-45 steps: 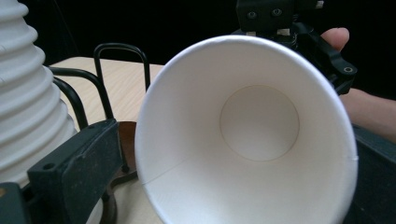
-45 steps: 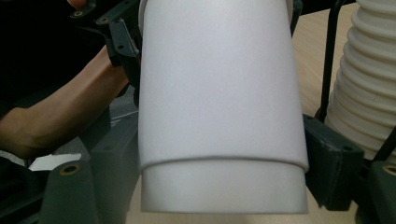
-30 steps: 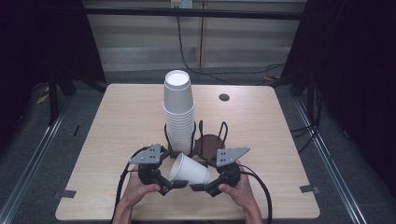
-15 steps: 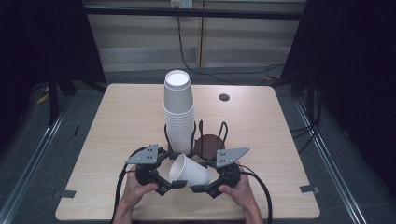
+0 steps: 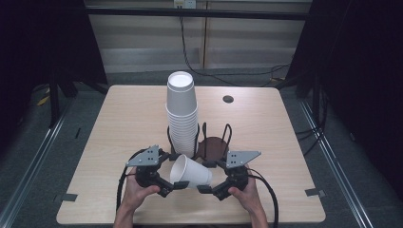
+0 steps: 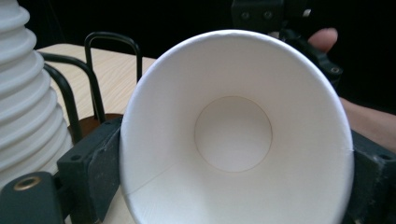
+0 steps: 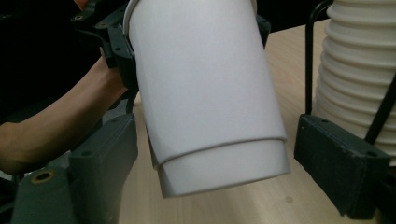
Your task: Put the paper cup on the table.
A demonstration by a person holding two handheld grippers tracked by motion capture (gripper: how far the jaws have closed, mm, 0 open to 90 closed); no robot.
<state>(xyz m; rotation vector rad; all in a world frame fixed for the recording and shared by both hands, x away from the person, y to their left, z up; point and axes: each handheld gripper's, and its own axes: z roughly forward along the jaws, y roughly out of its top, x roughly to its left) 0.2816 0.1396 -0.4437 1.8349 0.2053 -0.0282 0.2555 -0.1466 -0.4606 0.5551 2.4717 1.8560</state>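
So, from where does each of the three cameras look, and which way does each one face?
High view: above the person's side, facing forward and down at the table; both hands show.
Left gripper view: on the left gripper, looking into the paper cup; its jaws touch the rim.
Right gripper view: on the right gripper, facing the cup's narrow end between apart jaws.
All views share the cup and the cup stack.

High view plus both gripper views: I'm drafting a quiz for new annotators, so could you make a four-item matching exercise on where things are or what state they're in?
Things:
1. paper cup
2. cup stack
3. left gripper
4. right gripper

States:
A. upright in the wire holder
B. jaws apart, either side of a cup's base
C. on its side between both grippers
D. clamped on a cup's rim

Pairs: 1-C, 2-A, 3-D, 4-B
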